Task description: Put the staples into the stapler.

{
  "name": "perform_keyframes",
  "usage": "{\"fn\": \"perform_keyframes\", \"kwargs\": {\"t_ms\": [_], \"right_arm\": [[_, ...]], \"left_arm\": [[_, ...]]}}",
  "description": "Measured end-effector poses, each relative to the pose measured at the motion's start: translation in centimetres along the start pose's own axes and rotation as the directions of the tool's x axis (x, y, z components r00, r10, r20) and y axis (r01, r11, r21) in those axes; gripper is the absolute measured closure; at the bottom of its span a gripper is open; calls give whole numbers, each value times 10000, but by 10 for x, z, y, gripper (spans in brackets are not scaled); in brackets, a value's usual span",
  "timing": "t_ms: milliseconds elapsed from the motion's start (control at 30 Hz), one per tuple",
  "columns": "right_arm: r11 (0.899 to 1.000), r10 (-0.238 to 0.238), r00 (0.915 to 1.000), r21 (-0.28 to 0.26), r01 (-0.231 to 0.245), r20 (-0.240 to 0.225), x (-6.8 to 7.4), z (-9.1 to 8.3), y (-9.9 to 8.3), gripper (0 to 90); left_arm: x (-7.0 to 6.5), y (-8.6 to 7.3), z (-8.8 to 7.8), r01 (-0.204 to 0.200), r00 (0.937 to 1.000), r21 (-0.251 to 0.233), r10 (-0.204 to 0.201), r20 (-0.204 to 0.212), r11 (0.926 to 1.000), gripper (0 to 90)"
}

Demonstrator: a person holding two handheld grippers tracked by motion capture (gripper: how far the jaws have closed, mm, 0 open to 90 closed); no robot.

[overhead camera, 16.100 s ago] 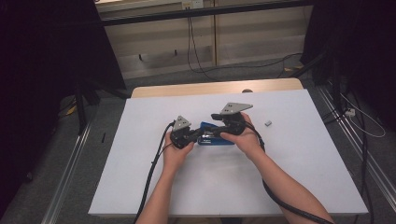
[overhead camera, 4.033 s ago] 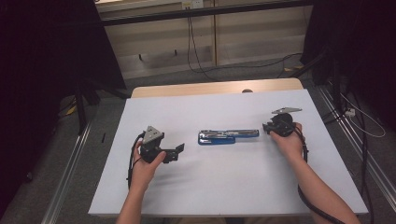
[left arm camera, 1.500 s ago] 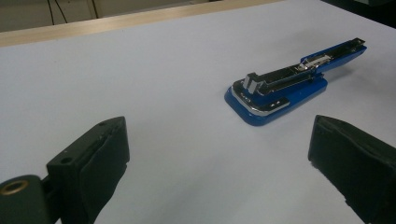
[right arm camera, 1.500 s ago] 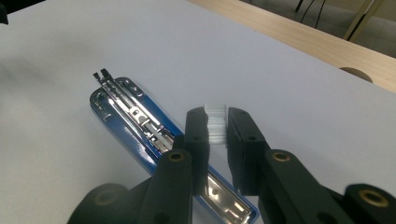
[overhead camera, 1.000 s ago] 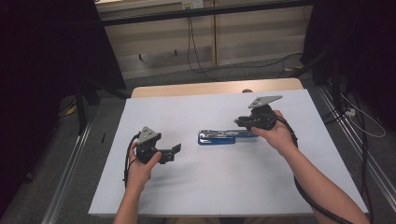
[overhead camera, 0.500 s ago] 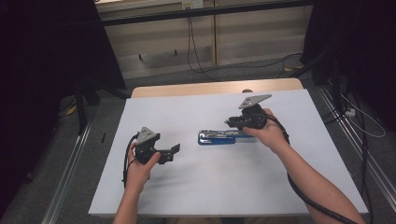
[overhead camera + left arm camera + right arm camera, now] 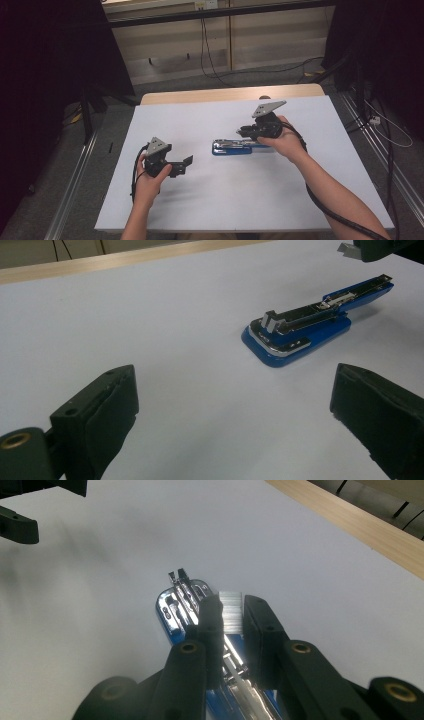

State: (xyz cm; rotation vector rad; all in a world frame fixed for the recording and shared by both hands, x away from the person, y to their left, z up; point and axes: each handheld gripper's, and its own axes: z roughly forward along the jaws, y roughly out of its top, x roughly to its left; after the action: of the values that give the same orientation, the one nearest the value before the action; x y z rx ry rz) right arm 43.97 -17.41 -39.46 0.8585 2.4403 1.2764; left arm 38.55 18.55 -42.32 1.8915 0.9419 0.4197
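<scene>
**Right gripper view: staple strip poised over the open stapler**

Right gripper view looks down the right gripper [image 7: 231, 612], whose black jaws pinch a short silver strip of staples [image 7: 230, 611] directly above the open blue metal-and-plastic stapler [image 7: 187, 607]. The stapler's shiny loading channel runs lengthwise beneath the jaws, towards the stapler's front end.

To do this step well, I judge the strip must be turned parallel to the channel, legs down, then lowered squarely into it before the jaws ease apart. Any tilt would likely leave the strip riding on the channel's edge, and a hard squeeze could break it.

High view adds the wider layout: the stapler [image 7: 234, 147] lies flat near the middle of the white table [image 7: 210, 210], with the right gripper [image 7: 245, 132] over its right end. The left gripper [image 7: 186, 164] hovers well to the left of the stapler, touching nothing.

Left gripper view shows the left gripper [image 7: 240, 415] with its jaws spread wide and empty. It also gives the stapler [image 7: 310, 327] side-on, its top arm swung back, which the overhead angle flattens.
</scene>
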Motion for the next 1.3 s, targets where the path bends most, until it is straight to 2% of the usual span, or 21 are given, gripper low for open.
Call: {"fn": "perform_keyframes", "kwargs": {"t_ms": [200,500,1033,1300], "right_arm": [[10000,-80,9998,4,81,-159,0,4,3,792],[9990,-445,9979,67,448,-462,2,12,6,792],[9985,-544,9938,-11,545,-971,4,21,10,792],[9988,-489,9938,-37,488,-1002,1,21,10,792]], "left_arm": [[0,-1,-2,-39,10000,30,39,-28,10000,56],[3,-3,-6,25,9999,39,-25,-102,10000,56],[3,-5,-9,39,9998,70,-38,-188,10000,56],[3,-6,-10,41,9998,85,-39,-211,10000,56]]}}
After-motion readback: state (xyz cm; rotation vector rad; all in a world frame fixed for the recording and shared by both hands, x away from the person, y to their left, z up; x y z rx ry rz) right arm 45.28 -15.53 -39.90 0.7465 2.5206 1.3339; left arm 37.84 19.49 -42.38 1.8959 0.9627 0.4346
